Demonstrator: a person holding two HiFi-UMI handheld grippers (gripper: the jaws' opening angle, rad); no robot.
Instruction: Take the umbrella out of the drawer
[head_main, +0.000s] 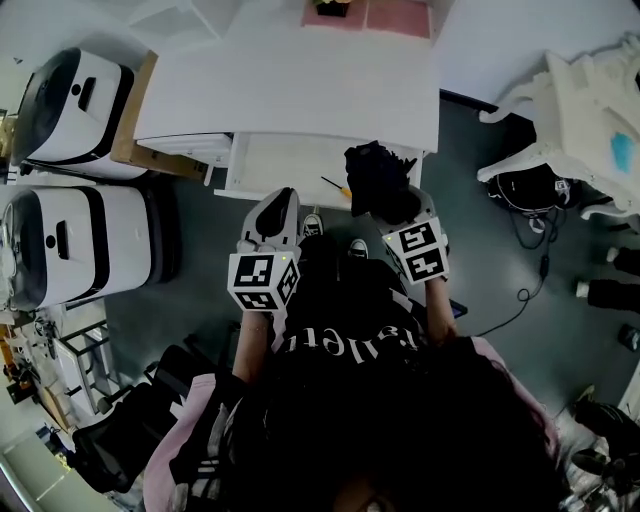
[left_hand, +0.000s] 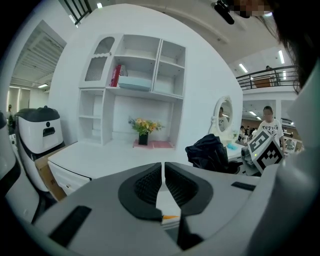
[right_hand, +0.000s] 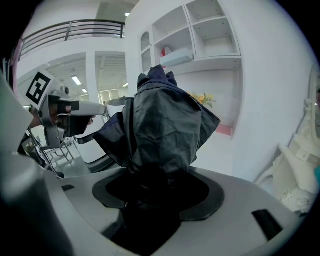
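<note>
Left to right in the head view: two white machines (head_main: 75, 240) stand beside the white desk (head_main: 300, 90), whose drawer (head_main: 280, 165) is pulled open. The left gripper (head_main: 282, 200) sits in front of the drawer with its jaws drawn together to a thin slit and nothing between them. The right gripper (head_main: 402, 215) is clamped on the folded dark umbrella (head_main: 378, 178), which it holds over the drawer's right end at the desk's front edge, and a white chair (head_main: 590, 110) stands at far right.
</note>
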